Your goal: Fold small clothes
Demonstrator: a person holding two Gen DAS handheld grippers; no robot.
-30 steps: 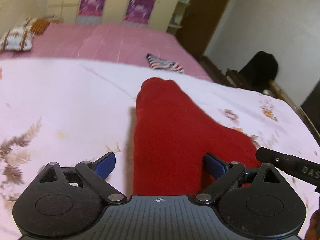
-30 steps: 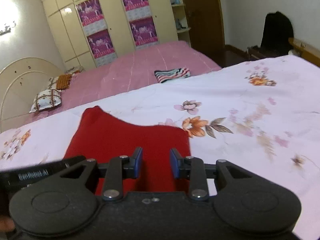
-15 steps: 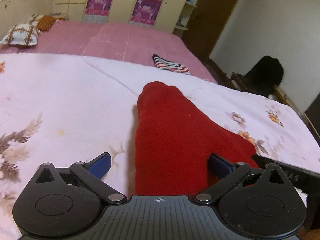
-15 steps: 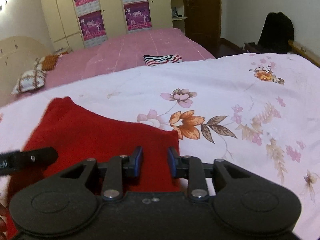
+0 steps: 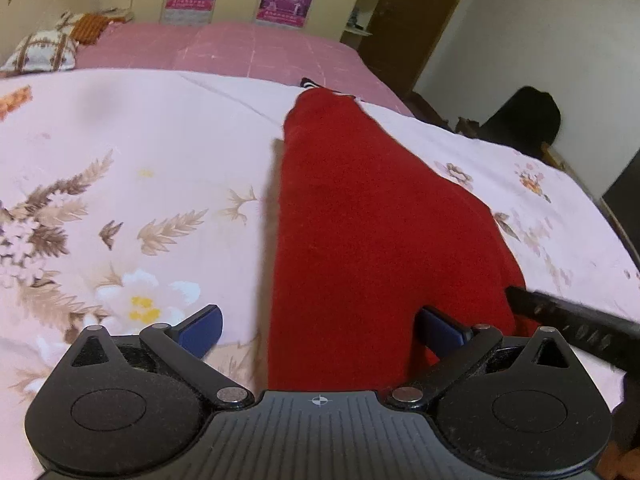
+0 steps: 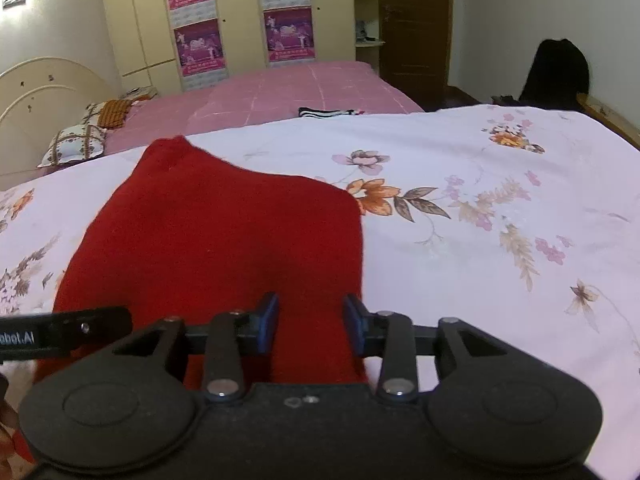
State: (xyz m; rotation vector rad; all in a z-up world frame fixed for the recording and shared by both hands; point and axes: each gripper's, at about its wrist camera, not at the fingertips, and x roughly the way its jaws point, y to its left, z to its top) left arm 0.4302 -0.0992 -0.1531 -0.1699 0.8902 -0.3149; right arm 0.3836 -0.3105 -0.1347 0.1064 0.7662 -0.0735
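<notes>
Left wrist view: the left gripper [image 5: 318, 330] hangs low over the near end of the red garment [image 5: 372, 220], fingers spread wide, gripping nothing. The left blue pad [image 5: 200, 330] sits off the cloth's left edge over the floral sheet [image 5: 120, 184]; the right pad [image 5: 440, 330] is over red fabric. The garment runs away toward the pink bed [image 5: 240, 48], tapering to a narrow far tip. Open sheet stretches left of its straight edge.

Right wrist view: the right gripper [image 6: 312, 322] is over the garment's near right corner, fingers partly apart with cloth between them; whether they pinch it, I cannot tell. The garment's right edge runs just inside the right pad [image 6: 354, 326]. Bare flowered sheet spreads wide to the right. A striped folded item [image 6: 328, 112] lies far off.
</notes>
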